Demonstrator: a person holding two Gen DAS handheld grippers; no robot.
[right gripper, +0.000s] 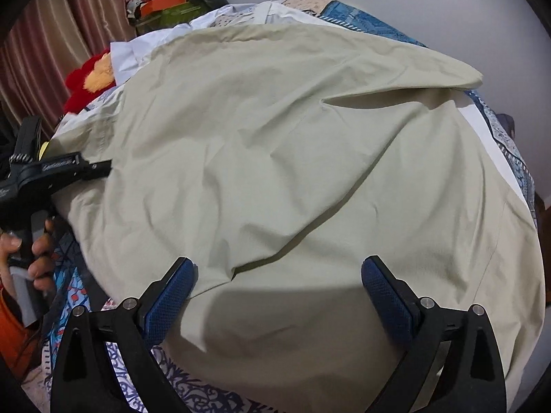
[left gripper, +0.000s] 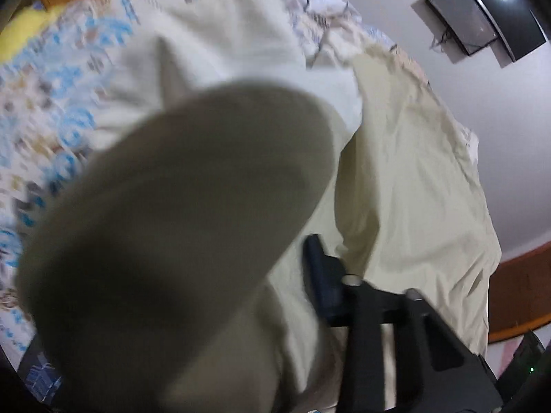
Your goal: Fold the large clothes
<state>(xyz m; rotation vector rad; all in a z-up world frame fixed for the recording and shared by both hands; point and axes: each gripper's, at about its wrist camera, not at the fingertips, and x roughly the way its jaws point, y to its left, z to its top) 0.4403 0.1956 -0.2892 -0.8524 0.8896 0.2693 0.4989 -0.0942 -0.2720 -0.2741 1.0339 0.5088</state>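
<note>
Right gripper (right gripper: pixel 277 285) hangs wide open over the near edge of the beige garment (right gripper: pixel 275 158), gripping nothing. Left gripper (right gripper: pixel 103 167) I read as pinched on the garment's left edge; cloth bunches over its lens. Garment lies spread on the patterned bedsheet (right gripper: pixel 516 158). Step, I judge: taking hold for a fold. Next I need my right to clamp the hem.

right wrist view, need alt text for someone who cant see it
A large beige garment lies spread and creased over a patterned bed cover, filling most of the view. The right gripper hovers open over its near edge, blue pads wide apart. At far left, the left gripper meets the garment's side edge.
</note>
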